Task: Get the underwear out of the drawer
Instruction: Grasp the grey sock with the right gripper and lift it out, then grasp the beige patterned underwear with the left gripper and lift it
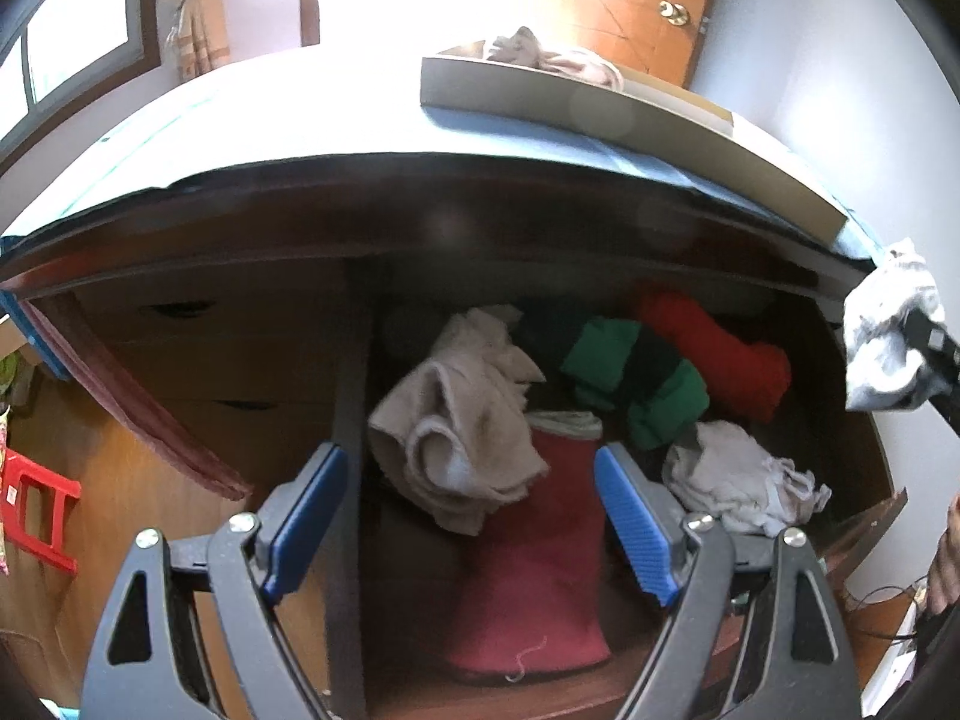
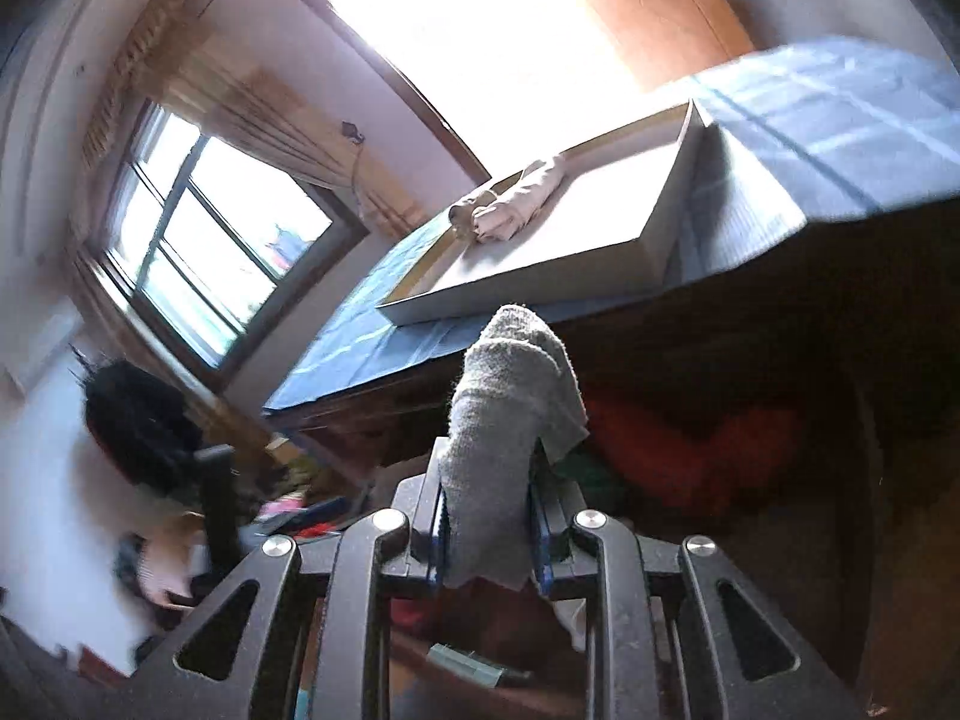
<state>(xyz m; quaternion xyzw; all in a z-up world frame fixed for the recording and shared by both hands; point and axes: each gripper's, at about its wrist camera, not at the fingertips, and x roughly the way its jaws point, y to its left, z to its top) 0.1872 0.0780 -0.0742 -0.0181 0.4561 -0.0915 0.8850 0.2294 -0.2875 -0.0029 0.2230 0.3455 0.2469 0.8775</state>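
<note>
Left wrist view, going L to R: the left gripper is hanging wide open at bottom centre, nothing between its blue pads, probably waiting its turn over the drawer. Inside, a beige piece is lying crumpled mid-frame over a maroon piece. Green and red ones are sitting further back, and a white bundle is lying at lower right. All are still in the drawer, waiting to be picked. At the far right edge, the right gripper is holding a grey-white piece clear of the drawer.

Right wrist view: the right gripper is clamping the grey piece at bottom centre, the cloth bunching up above the jaws. Up and to the right, a tray is sitting on the blue-covered top, w/ one beige garment already in it. That looks like the drop spot, so the grey piece is prob. heading there.
</note>
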